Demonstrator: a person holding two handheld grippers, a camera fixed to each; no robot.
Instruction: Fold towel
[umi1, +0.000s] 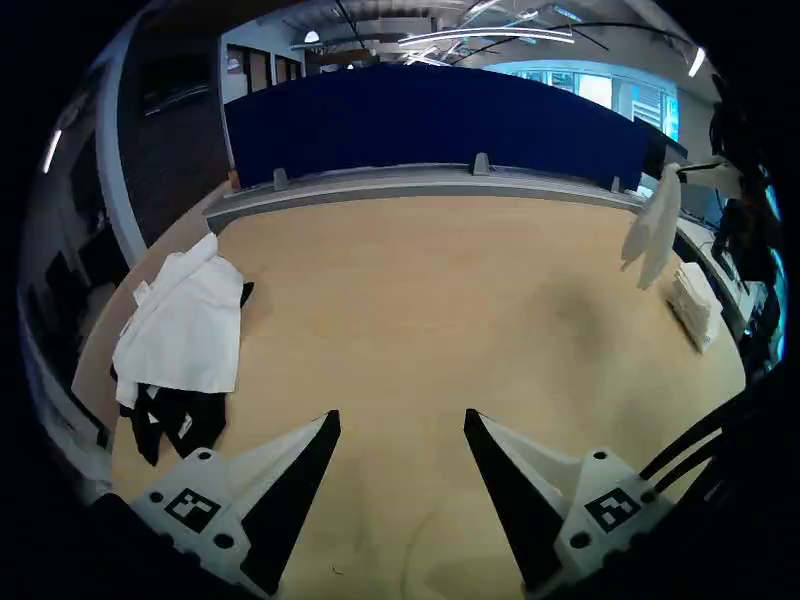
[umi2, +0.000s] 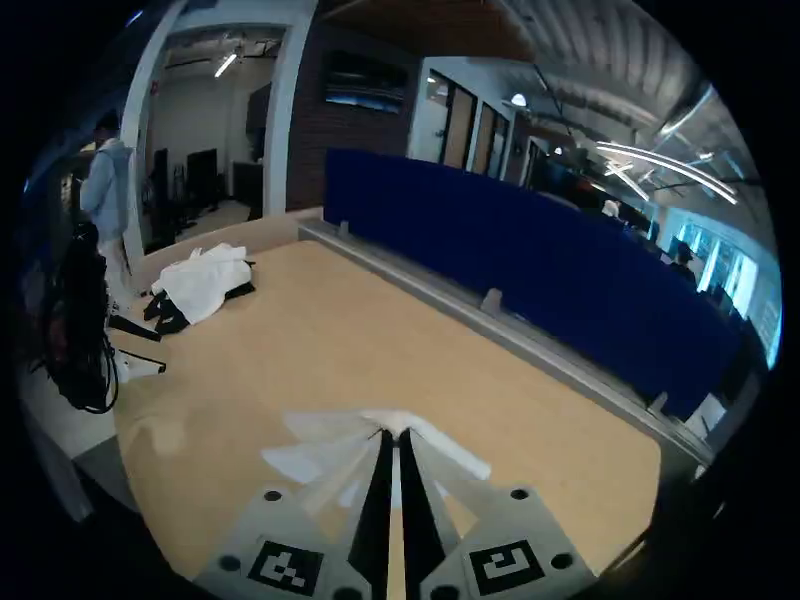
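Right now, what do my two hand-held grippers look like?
Both match: the left hand-held gripper and the right hand-held gripper each have two white, wedge-shaped fingers with black inner faces tapering to points. A black-and-white square marker sits on each finger's base, beside small round holes. Black cables run past the left one.

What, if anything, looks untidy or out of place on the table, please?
The heap of white and black cloths near the table edge lies crumpled and unfolded, unlike the neat stack of folded towels. Nothing looks spilled or damaged.

No text, label, number or sign can be read.
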